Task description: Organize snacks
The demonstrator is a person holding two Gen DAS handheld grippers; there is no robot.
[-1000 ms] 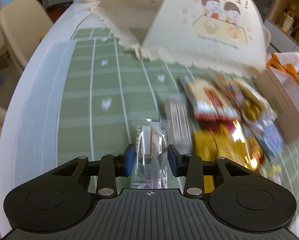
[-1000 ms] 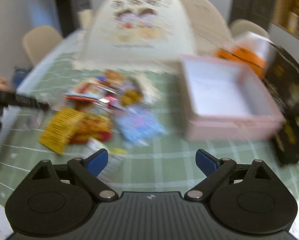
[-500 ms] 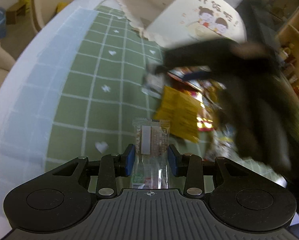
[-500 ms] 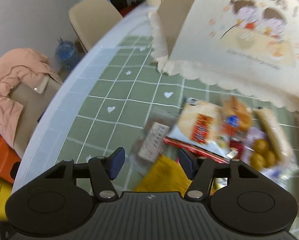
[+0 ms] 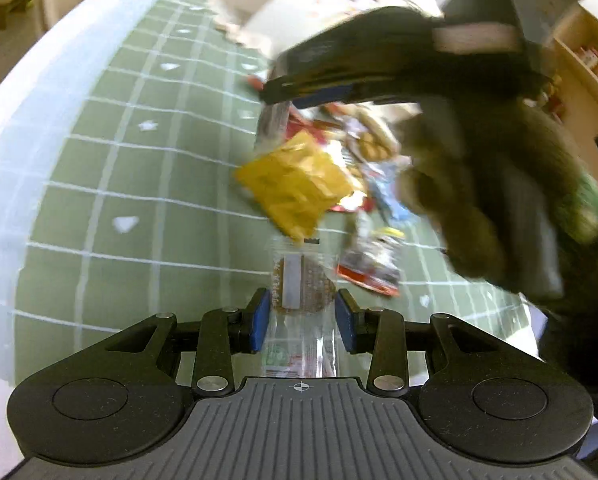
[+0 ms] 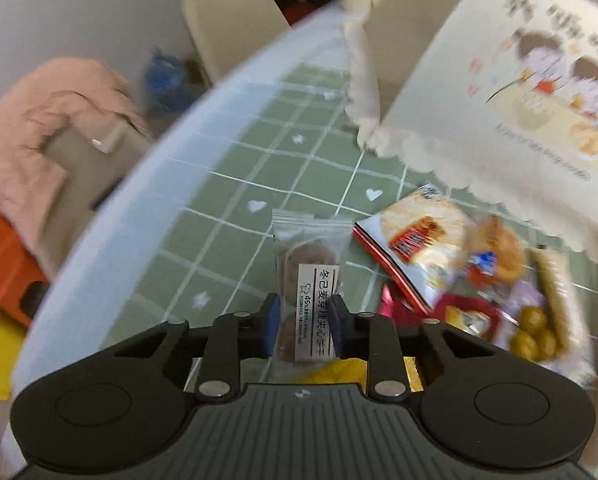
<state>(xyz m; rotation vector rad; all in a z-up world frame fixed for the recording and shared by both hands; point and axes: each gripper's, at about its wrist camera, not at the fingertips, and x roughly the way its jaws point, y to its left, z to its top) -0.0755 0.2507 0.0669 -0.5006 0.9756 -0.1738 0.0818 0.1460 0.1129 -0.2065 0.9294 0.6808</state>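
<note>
My left gripper (image 5: 301,314) is shut on a clear-wrapped biscuit pack (image 5: 301,292) and holds it above the green checked tablecloth (image 5: 139,184). My right gripper (image 6: 303,322) is shut on a second clear biscuit pack with a white label (image 6: 311,276), lifted off the cloth. In the left wrist view the right gripper (image 5: 311,94) and its gloved hand (image 5: 479,184) reach over the snack pile, where a yellow bag (image 5: 295,184) lies. A rice-cracker pack (image 6: 419,240) and other snacks lie to the right of my right gripper.
A cream food cover with a cartoon print (image 6: 499,92) stands on the table behind the pile. Beige chairs (image 6: 227,28) and a pink jacket (image 6: 55,120) are beyond the table's left edge. Wooden shelves (image 5: 587,68) stand at the right.
My right gripper swung left over the snack pile, closed on the labelled biscuit pack and lifted it. My left gripper kept its pack and shifted back as the right hand came across.
</note>
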